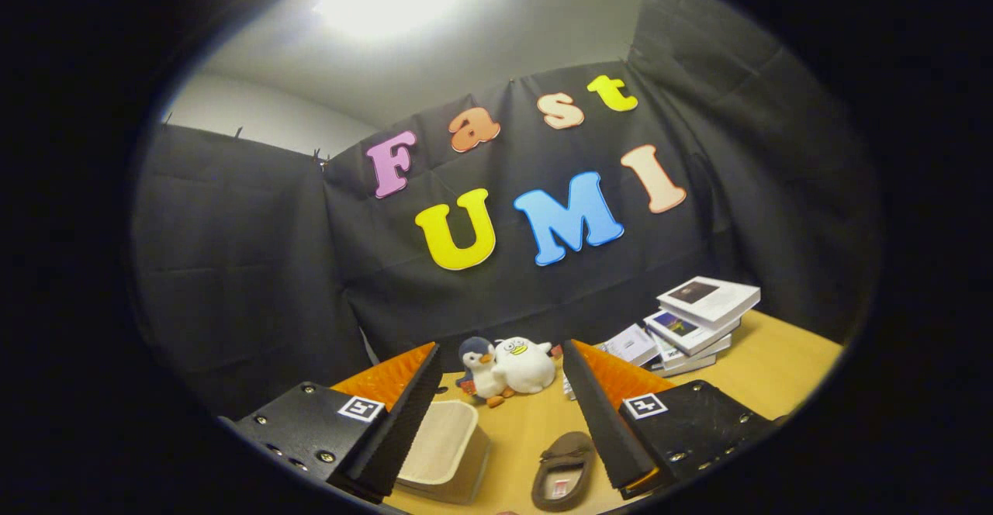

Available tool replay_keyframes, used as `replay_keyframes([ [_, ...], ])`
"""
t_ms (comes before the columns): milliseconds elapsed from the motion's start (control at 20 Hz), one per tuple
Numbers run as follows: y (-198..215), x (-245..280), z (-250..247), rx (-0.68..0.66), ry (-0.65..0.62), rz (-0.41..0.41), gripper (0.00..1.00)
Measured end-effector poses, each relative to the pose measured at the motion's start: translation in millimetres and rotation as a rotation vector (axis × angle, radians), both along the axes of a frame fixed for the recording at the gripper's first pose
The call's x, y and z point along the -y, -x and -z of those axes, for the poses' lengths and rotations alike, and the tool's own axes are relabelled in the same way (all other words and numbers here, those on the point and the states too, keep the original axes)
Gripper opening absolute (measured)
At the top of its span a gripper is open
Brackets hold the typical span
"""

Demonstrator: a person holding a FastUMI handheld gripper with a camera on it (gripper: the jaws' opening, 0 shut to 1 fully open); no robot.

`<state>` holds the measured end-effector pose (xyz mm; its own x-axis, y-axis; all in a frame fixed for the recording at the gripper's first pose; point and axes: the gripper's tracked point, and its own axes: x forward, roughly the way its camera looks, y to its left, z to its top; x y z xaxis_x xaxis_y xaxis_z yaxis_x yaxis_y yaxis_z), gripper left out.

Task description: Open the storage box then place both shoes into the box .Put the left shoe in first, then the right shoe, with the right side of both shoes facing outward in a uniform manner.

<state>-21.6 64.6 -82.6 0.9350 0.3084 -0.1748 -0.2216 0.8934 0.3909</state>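
We note the gripper (500,391) with fingers spread apart, holding nothing. Between them on the wooden table (776,368) lie one brown shoe (562,468) and the pale storage box (446,453) — seemingly open, no shoe visible inside. Packing looks unstarted. Beyond — plush toys (508,368), stacked books (698,321), black cloth walls.

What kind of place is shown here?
Probably a recording booth: black cloth walls around a wooden table holding a storage box, a shoe and books. The open gripper hovers above.
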Motion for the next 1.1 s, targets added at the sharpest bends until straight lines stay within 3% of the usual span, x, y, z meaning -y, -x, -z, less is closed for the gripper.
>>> replay_keyframes([
  [550, 20, -48, 99, -0.356, -0.385, -0.042, 0.97],
  [1100, 36, -110, 163, -0.618, -0.623, -0.143, 0.96],
])
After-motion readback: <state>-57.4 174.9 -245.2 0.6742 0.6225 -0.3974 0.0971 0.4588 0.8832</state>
